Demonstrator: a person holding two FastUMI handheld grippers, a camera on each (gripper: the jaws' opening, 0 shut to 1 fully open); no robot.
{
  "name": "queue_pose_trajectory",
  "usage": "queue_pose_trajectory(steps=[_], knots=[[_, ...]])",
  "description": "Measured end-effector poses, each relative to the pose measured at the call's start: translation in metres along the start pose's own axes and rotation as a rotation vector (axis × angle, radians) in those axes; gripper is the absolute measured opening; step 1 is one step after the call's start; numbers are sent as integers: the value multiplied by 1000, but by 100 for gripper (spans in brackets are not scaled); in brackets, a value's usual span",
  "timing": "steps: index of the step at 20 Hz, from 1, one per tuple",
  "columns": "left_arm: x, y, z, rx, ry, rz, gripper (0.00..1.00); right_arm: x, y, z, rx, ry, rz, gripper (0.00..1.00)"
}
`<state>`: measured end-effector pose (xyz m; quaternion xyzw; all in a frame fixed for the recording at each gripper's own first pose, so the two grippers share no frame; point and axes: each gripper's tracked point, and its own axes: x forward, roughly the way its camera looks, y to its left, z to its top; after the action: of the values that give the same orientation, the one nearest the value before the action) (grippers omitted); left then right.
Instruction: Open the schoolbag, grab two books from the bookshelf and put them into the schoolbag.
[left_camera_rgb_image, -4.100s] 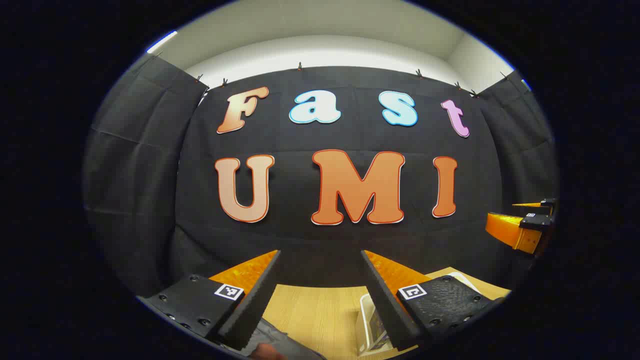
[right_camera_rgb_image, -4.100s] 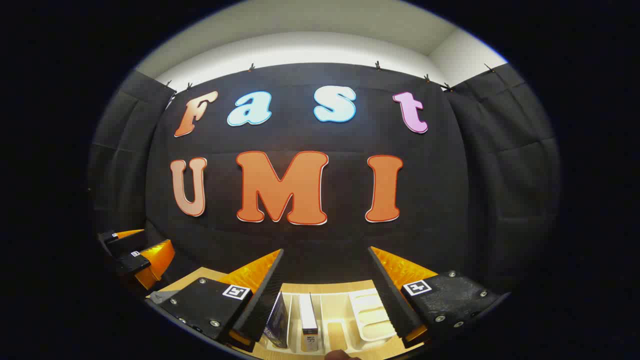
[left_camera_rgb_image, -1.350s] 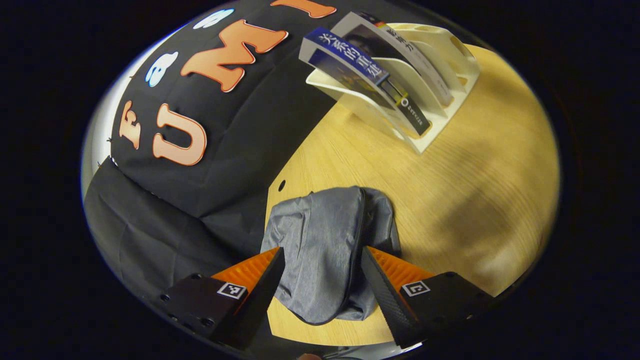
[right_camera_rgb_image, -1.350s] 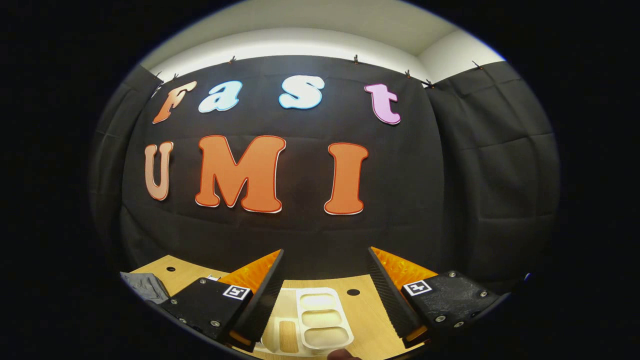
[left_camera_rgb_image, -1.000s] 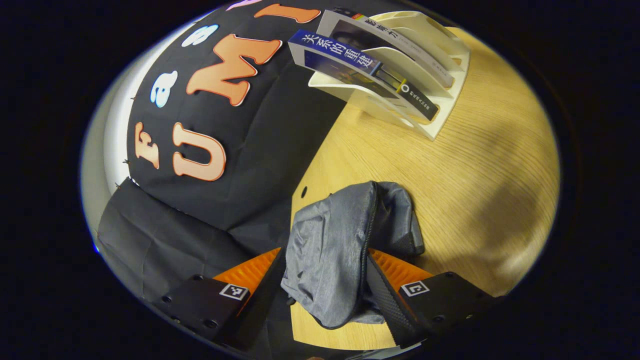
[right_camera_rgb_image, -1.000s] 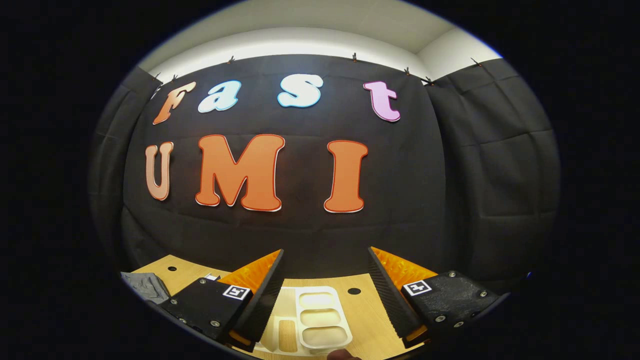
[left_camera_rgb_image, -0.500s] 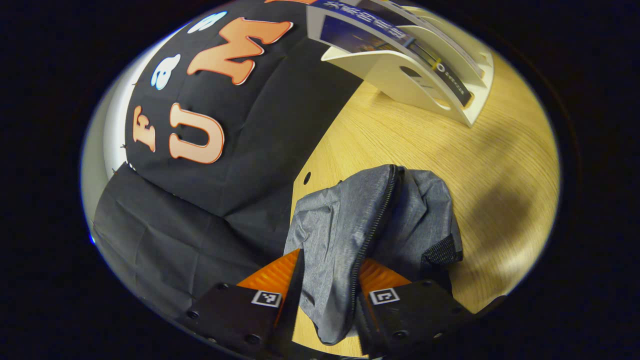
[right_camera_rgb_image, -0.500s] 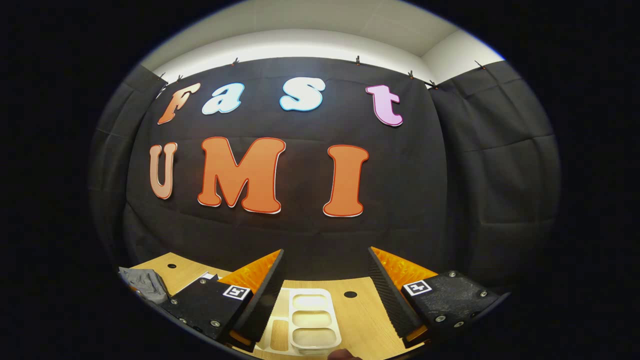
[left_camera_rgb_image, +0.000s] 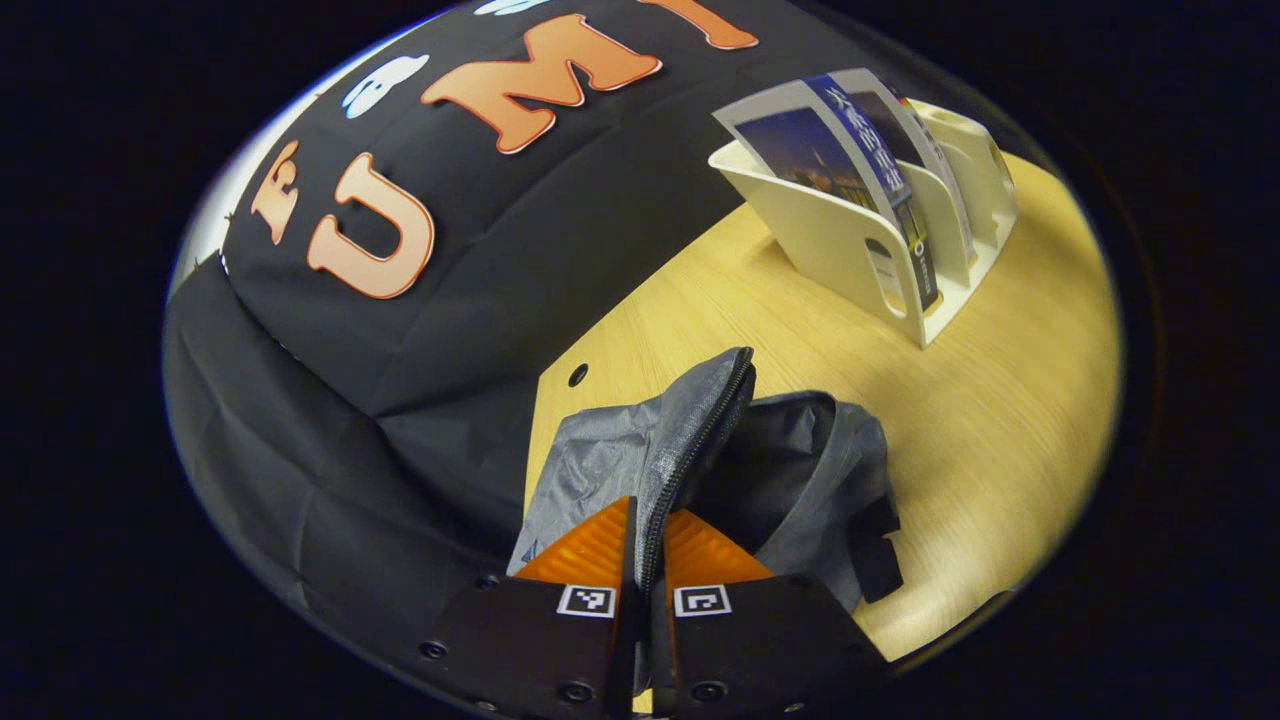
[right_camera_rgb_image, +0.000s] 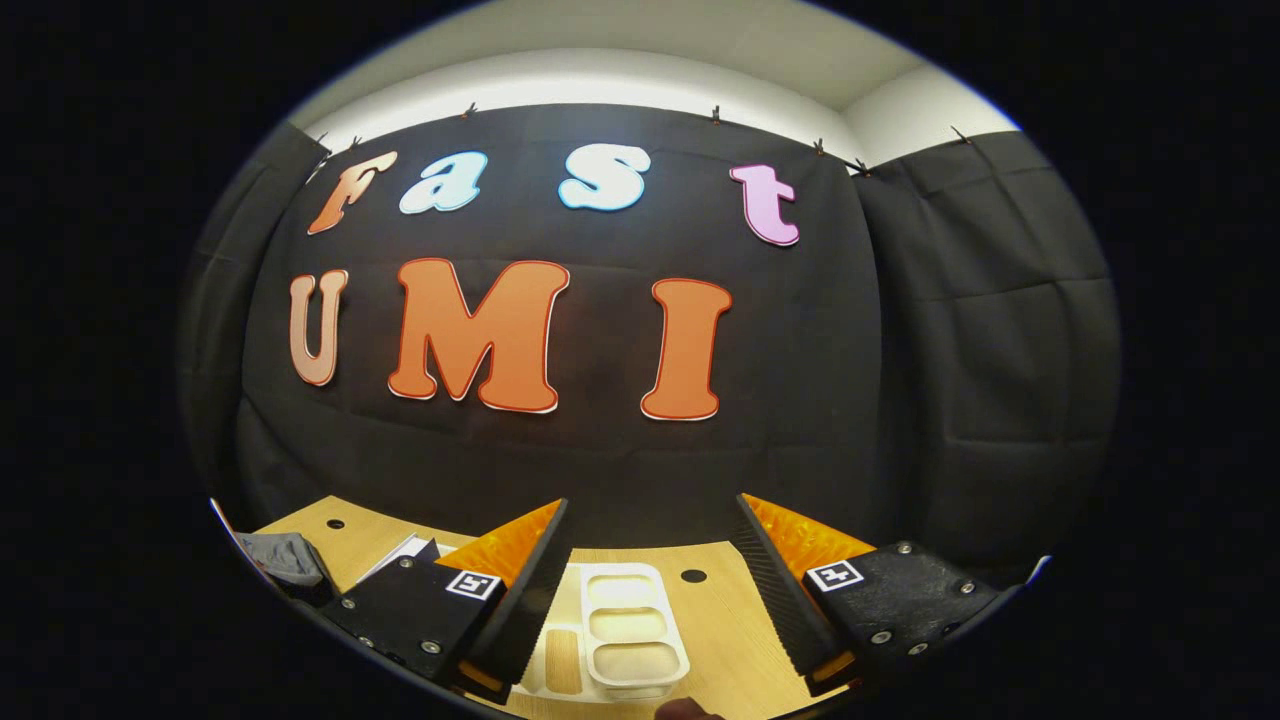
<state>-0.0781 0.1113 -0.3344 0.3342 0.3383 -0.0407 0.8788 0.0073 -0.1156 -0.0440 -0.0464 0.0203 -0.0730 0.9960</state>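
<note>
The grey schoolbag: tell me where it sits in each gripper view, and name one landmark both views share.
Left gripper view: the schoolbag lies low at centre on the wooden table, its zipper edge pinched in the left gripper.
Right gripper view: a small grey patch of the schoolbag at the lower left, on the table's far corner, left of the open right gripper.
Shared landmark: the white bookshelf, also seen at.
</note>
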Motion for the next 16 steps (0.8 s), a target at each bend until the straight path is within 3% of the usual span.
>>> queue_pose_trajectory(steps=[8,13,16], knots=[[8,48,20,-191,-75,-311,6,-23,70,25,-24,14,-87,95],[14,76,27,-317,-112,-501,6,-33,127,30,-82,77,-70,95],[16,92,34,-343,-153,-590,5,-39,154,32,-123,119,-66,95]])
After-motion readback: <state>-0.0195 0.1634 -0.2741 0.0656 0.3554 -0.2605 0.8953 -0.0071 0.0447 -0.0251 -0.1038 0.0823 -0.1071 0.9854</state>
